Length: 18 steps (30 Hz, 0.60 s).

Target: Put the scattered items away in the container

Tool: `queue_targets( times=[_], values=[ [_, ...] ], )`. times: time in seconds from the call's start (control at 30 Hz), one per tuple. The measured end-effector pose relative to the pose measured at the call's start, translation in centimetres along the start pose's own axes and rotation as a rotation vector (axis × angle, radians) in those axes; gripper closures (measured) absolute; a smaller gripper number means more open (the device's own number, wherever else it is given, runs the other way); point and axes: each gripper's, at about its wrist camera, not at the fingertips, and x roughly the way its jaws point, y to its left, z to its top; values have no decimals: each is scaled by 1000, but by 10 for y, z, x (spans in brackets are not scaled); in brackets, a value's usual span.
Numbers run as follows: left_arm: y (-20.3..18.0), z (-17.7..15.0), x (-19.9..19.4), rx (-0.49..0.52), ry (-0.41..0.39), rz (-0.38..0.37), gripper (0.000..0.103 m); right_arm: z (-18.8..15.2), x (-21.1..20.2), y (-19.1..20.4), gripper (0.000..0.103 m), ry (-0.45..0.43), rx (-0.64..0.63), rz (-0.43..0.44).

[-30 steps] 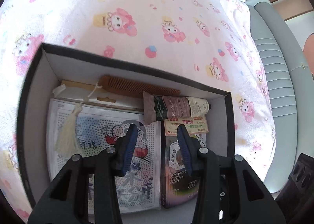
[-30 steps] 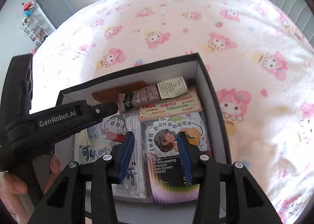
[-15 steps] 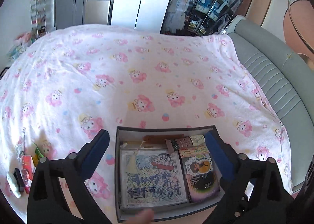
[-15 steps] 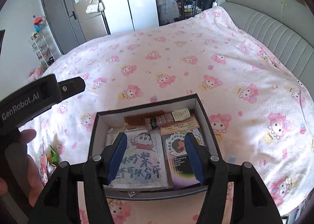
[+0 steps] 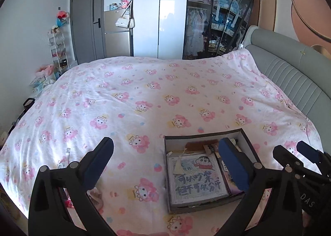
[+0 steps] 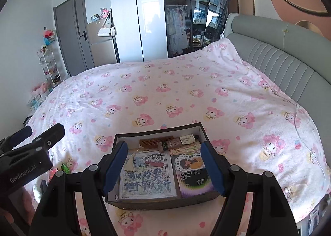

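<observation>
Both grippers hang above a bed (image 5: 157, 95) with a pink cartoon-print cover, aimed down at the container (image 6: 203, 132), a dark open box near the bed's front edge. The left gripper (image 5: 165, 165) has its fingers (image 5: 99, 163) spread to full width with nothing between them; the right gripper (image 6: 163, 166) has just been opening its fingers (image 6: 212, 171) and they too stand apart and empty, framing the box from above. Inside the box, items lie flat and side by side, presumably so that they fit its shallow depth: a bead-art sheet (image 6: 148, 176) with a cartoon boy and a pale tassel on the left, a screen-protector pack (image 6: 193, 171) on the right, and along the far wall a wooden comb (image 6: 155, 142) and a tube (image 6: 179, 142). A few scattered items (image 6: 64, 167) lie on the cover at the front left corner (small, bright, partly behind the left gripper's body), so the tidying is judged unfinished. Their kind cannot be made out; in the left view they are largely hidden behind the left finger arm. The pack's lower edge and the box's near wall are partly covered by the fingers.
</observation>
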Motion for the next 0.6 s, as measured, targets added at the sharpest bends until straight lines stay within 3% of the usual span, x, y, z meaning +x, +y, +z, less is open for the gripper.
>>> queue_targets(
  times=[0.3,0.47,0.6],
  values=[
    [6,-63,-42,-23,13,44,0,-59,-38,3,32,0,-18,31],
    [4,-88,-48,-19,22,71,0,-91,-38,6,32,40,-27,63],
    [3,-98,-49,-21,35,46,0,-101,-35,8,32,62,-40,64]
  ],
)
